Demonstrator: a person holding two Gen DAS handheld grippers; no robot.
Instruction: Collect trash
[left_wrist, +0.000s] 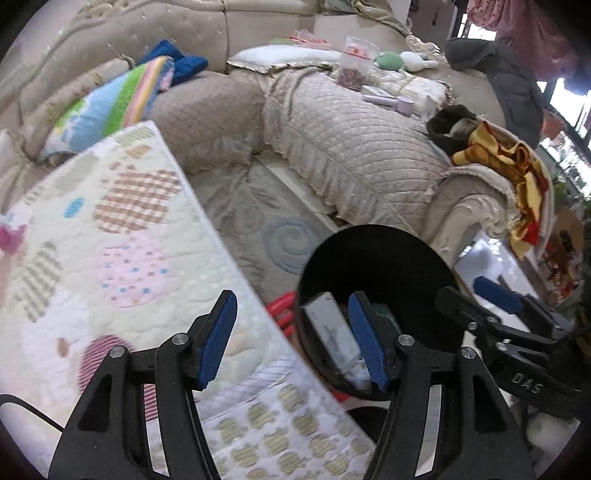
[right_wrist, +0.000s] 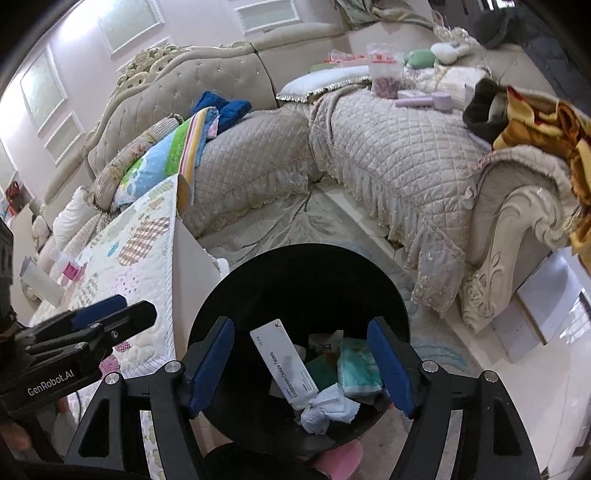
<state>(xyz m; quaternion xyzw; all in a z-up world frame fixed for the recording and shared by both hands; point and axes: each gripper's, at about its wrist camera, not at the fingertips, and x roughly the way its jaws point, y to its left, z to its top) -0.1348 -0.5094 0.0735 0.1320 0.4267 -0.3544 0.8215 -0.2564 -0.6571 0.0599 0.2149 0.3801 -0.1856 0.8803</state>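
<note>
A black round trash bin (right_wrist: 295, 280) stands on the rug below my right gripper (right_wrist: 301, 363), which is open and empty above its mouth. Inside lie a white tablet box (right_wrist: 284, 363), a crumpled white tissue (right_wrist: 328, 408) and a green-white packet (right_wrist: 358, 369). In the left wrist view the bin (left_wrist: 388, 266) is at lower right with the white box (left_wrist: 332, 332) in it. My left gripper (left_wrist: 291, 338) is open and empty, over the edge of the quilt-covered table (left_wrist: 122, 251) and the bin's left rim. The right gripper's body (left_wrist: 517, 343) shows at the right.
A beige quilted sofa (right_wrist: 388, 147) runs along the back and right, with pillows, a striped cloth (right_wrist: 173, 151), a snack bag (right_wrist: 384, 66) and a yellow-red blanket (right_wrist: 546, 122). A patterned rug (left_wrist: 266, 229) covers the floor. Something red (left_wrist: 282, 308) lies by the bin.
</note>
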